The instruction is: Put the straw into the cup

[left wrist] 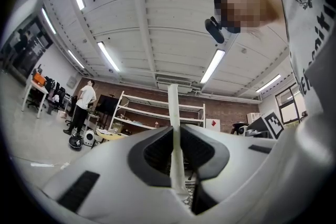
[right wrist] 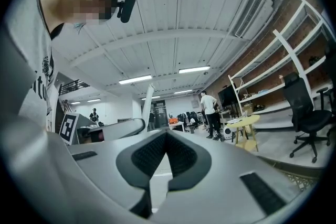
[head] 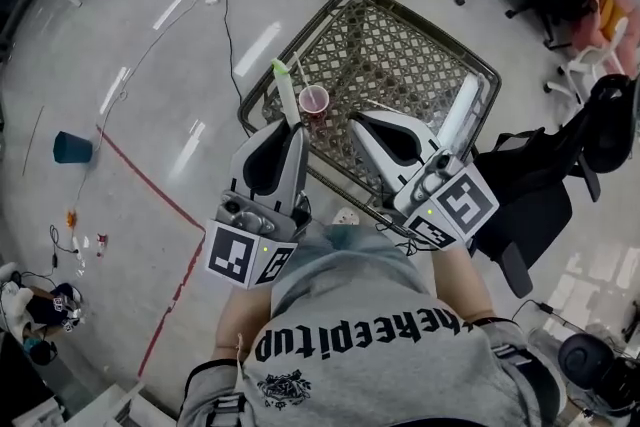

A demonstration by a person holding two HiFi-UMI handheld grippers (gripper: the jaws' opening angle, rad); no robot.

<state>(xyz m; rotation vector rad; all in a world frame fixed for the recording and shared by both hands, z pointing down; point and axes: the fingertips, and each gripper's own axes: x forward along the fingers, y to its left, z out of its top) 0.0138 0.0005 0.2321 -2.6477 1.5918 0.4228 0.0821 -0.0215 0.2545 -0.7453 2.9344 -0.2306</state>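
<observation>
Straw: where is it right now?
In the head view the straw stands upright left of centre, clamped in the left hand-held gripper, just left of the pink cup.

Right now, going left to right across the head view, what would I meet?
Teal bin on the floor → left gripper holding the straw → pink cup → right gripper → black office chair.

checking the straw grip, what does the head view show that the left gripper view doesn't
Only the head view shows the cup on the mesh table, beside the straw. Only the left gripper view shows the pads pinching the straw, with shelves behind. Both show the straw held in the left gripper.
</observation>
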